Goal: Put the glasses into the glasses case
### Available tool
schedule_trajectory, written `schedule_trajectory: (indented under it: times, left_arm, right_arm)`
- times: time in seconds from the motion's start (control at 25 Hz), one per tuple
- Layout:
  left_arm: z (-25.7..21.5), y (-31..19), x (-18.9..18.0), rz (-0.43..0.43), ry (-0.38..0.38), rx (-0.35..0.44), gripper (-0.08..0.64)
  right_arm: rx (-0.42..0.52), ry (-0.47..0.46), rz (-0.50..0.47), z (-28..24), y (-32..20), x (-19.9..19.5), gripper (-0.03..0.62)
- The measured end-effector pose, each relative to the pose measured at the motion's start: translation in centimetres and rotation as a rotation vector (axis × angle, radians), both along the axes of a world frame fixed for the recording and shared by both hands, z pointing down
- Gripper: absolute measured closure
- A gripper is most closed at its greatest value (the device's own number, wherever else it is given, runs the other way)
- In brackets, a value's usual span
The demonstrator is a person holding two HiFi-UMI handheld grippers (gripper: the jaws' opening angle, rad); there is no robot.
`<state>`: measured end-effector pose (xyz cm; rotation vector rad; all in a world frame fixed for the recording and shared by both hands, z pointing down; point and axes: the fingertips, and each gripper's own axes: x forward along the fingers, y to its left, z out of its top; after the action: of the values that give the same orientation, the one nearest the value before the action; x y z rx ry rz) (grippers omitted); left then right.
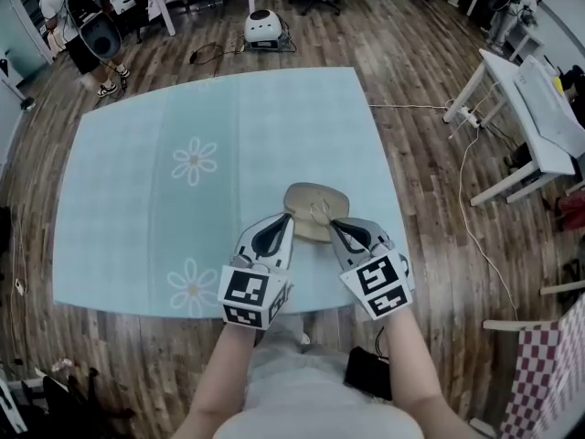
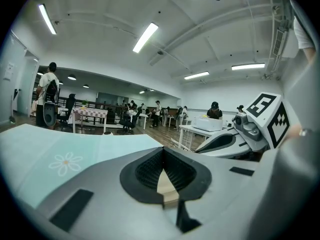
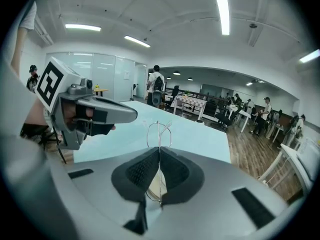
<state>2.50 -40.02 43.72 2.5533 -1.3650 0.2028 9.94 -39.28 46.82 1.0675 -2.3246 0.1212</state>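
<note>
A tan glasses case (image 1: 306,199) lies near the front edge of the light blue table (image 1: 183,108). My left gripper (image 1: 287,218) reaches its left rim. In the left gripper view the jaws (image 2: 163,156) are closed, and a tan piece of the case (image 2: 167,186) sits between the pads. My right gripper (image 1: 335,222) is just right of the case, shut on thin wire-framed glasses (image 1: 320,212). In the right gripper view the glasses (image 3: 159,129) stick out ahead of the closed gripper (image 3: 159,151), and the left gripper (image 3: 131,115) hangs close at the left.
The table's front edge runs just under both grippers. A white desk (image 1: 539,117) stands to the right, with cables on the wooden floor. A white device (image 1: 263,27) sits on the floor beyond the table. A person (image 1: 78,16) stands at the far left.
</note>
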Motion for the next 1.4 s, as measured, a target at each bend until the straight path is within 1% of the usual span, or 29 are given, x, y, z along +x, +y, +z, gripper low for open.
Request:
schedule_trajectory:
  times: [0.08, 0.24, 0.36, 0.44, 0.6, 0.84, 1.24, 1.4]
  left_arm:
    - [0.4, -0.9, -0.5, -0.006, -0.005, -0.009, 0.552]
    - [1.5, -2.2, -0.9, 0.014, -0.066, -0.011, 0.552]
    - [2.0, -3.2, -1.0, 0.023, -0.064, -0.022, 0.552]
    - [2.3, -3.8, -1.2, 0.023, -0.058, -0.031, 0.552]
    - [3.3, -5.2, -1.6, 0.021, -0.053, -0.053, 0.552]
    - [4.7, -7.1, -2.7, 0.009, -0.044, -0.087, 0.552]
    - [6.6, -9.2, -3.3, 0.0, -0.024, -0.136, 0.552]
    - [7.0, -9.8, -3.4, -0.002, -0.019, -0.144, 0.552]
  right_arm:
    - [-0.001, 0.048, -0.024, 0.6, -0.9, -0.2, 0.578]
    - [0.004, 0.164, -0.104, 2.3, -2.4, -0.9, 0.578]
    - [0.026, 0.28, -0.183, 3.7, -3.3, -1.4, 0.578]
    - [0.032, 0.331, -0.226, 4.5, -3.8, -1.8, 0.578]
    - [0.021, 0.373, -0.28, 6.0, -4.9, -2.6, 0.578]
    - [-0.016, 0.437, -0.332, 8.6, -6.5, -3.1, 0.578]
    - [-0.14, 0.535, -0.42, 13.1, -7.8, -2.7, 0.578]
    - [-0.177, 0.556, -0.43, 14.1, -8.0, -2.7, 0.578]
